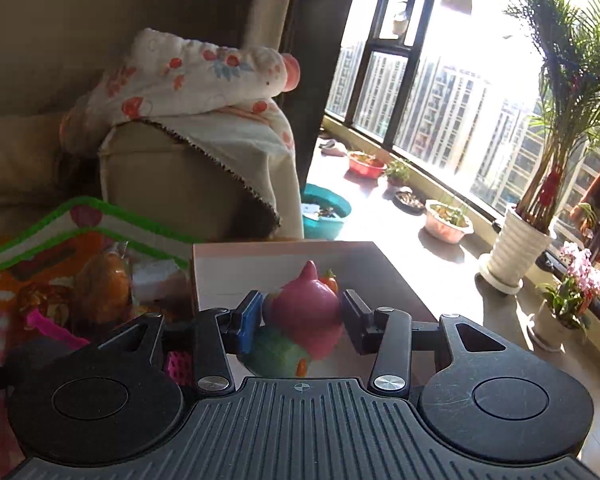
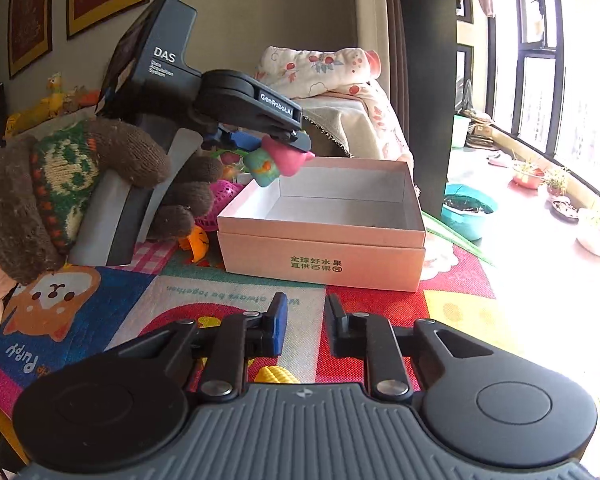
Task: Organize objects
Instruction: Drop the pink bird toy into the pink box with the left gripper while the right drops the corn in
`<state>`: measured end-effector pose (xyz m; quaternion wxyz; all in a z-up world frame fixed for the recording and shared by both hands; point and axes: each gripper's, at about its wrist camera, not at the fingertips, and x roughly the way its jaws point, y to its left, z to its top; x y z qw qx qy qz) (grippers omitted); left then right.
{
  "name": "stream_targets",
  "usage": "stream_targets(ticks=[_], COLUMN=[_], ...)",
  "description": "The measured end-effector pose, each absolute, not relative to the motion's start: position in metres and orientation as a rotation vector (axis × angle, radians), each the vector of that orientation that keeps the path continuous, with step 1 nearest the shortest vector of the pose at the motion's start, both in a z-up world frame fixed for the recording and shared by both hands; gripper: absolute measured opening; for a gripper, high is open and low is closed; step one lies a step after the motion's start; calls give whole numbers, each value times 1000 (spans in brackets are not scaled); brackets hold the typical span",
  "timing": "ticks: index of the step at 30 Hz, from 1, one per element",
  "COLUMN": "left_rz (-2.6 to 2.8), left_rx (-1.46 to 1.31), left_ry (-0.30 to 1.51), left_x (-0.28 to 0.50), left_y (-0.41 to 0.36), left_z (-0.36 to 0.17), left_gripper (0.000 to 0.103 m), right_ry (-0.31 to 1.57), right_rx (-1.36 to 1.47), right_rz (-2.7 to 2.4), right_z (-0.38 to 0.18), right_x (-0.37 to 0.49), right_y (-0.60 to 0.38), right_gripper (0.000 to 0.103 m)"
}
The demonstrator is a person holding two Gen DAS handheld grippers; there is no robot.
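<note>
The left gripper (image 1: 302, 316) is holding a pink and green toy (image 1: 300, 320) between its two fingers, and the jaws are pressing on the toy from both sides. In the right wrist view the same toy (image 2: 278, 162) is hanging over the near left corner of the open pink box (image 2: 324, 256), above the inside but not lying in it. A gloved hand (image 2: 80, 184) is carrying this gripper. The box is standing on a colourful play mat (image 2: 112, 304). The right gripper (image 2: 306, 322) is staying low over the mat in front of the box; its jaws are closed and nothing is lying between them. A pink basket (image 2: 220, 196) is lying beside the box on its left.
</note>
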<state>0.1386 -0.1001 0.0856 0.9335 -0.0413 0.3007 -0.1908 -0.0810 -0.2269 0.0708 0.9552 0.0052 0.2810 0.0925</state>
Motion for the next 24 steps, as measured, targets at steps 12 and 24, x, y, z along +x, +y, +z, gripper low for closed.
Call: stream_targets(ticks=[12,24], left_rz=[-414,-401], left_rx=[-105,-141], left_ry=[522,592], left_x=[92,6], left_y=[-55,21], left_z=[86,52], left_gripper=[48,48], right_ry=[658,767], right_rx=[19,-150], right_rz=[269,285], right_z=[54,38], right_x=[-93,-67], right_y=[-245,-205], right_gripper=[40,31])
